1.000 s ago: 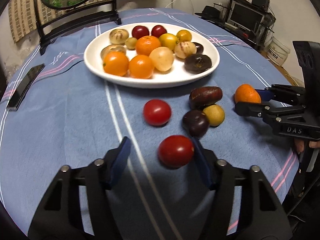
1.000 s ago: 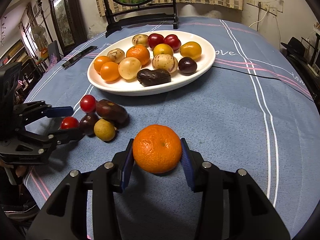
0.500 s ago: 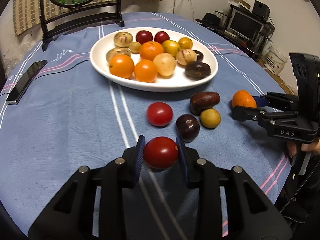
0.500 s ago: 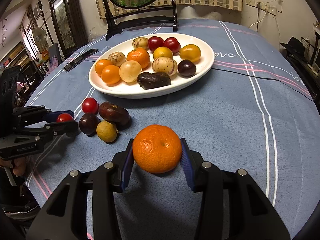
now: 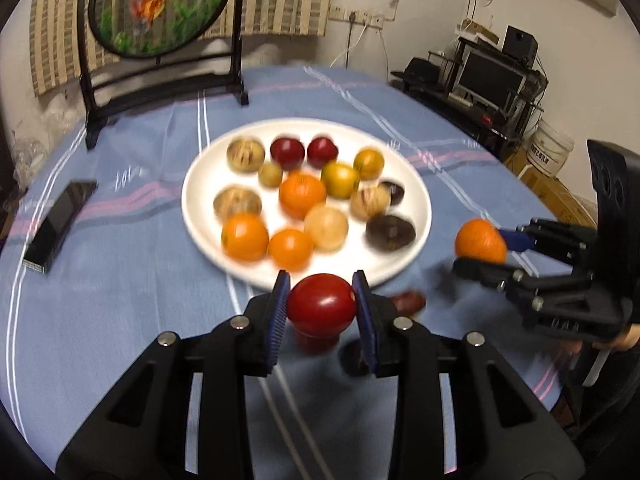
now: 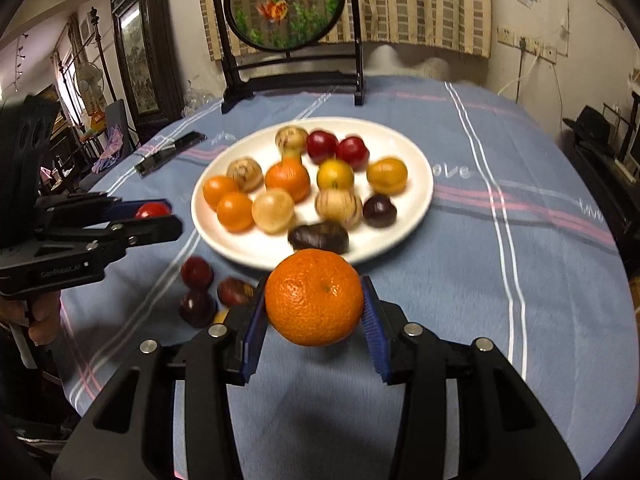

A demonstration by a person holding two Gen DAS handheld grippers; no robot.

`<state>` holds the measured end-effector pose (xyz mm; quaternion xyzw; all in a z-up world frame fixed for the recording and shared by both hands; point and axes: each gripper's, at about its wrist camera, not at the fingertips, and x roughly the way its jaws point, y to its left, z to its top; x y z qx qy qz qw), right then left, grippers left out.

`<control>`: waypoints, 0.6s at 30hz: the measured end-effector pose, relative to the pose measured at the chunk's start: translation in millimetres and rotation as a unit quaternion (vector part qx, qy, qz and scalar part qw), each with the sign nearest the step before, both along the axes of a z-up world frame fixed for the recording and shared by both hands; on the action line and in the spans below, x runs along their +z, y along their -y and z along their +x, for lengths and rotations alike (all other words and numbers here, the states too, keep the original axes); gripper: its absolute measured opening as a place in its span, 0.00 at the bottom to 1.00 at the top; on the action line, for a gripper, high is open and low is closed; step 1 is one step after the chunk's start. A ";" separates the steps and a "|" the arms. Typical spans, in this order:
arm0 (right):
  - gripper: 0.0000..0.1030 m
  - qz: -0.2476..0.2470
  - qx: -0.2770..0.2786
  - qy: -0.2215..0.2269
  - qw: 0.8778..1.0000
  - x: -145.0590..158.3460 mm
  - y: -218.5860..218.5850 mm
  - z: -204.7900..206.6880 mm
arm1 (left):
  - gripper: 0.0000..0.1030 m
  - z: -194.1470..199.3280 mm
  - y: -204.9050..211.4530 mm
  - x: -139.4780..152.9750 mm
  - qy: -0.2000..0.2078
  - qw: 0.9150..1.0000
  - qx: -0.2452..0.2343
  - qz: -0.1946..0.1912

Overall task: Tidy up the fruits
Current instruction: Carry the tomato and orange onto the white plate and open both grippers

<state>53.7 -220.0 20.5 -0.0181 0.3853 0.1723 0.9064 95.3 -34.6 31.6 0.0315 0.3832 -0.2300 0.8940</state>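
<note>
My left gripper (image 5: 321, 306) is shut on a red tomato (image 5: 322, 304) and holds it above the cloth, just in front of the white plate (image 5: 200, 224). My right gripper (image 6: 314, 310) is shut on an orange mandarin (image 6: 314, 296), also lifted near the plate's (image 6: 420, 200) front edge. The plate holds several fruits: oranges, red and dark plums, tan and yellow fruits. The right gripper with the mandarin (image 5: 480, 240) shows at the right of the left wrist view. The left gripper with the tomato (image 6: 152, 211) shows at the left of the right wrist view.
A few loose fruits lie on the blue tablecloth (image 6: 480, 280) in front of the plate: a red one (image 6: 196, 272), a dark one (image 6: 198, 308), a brown one (image 6: 236, 291). A black phone (image 5: 60, 220) lies at left. A framed round goldfish screen (image 5: 160, 4) stands at the back.
Both grippers have risen and moved toward the plate, each carrying its fruit. The left gripper closed on the tomato about a second ago. The view is motion-blurred now.
</note>
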 end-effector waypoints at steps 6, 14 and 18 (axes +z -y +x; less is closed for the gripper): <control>0.43 -0.006 -0.006 0.014 1.000 13.8 -8.8 23.5 | 0.31 34.7 8.4 7.1 -0.005 1.000 0.025 -0.004; 0.43 -0.003 -0.035 0.012 0.999 16.0 -13.5 74.6 | 0.32 83.4 11.6 6.1 -0.018 0.998 0.065 -0.013; 0.43 0.003 -0.048 0.005 0.999 0.6 -16.8 96.4 | 0.32 101.8 6.0 -7.5 -0.025 0.995 0.090 -0.025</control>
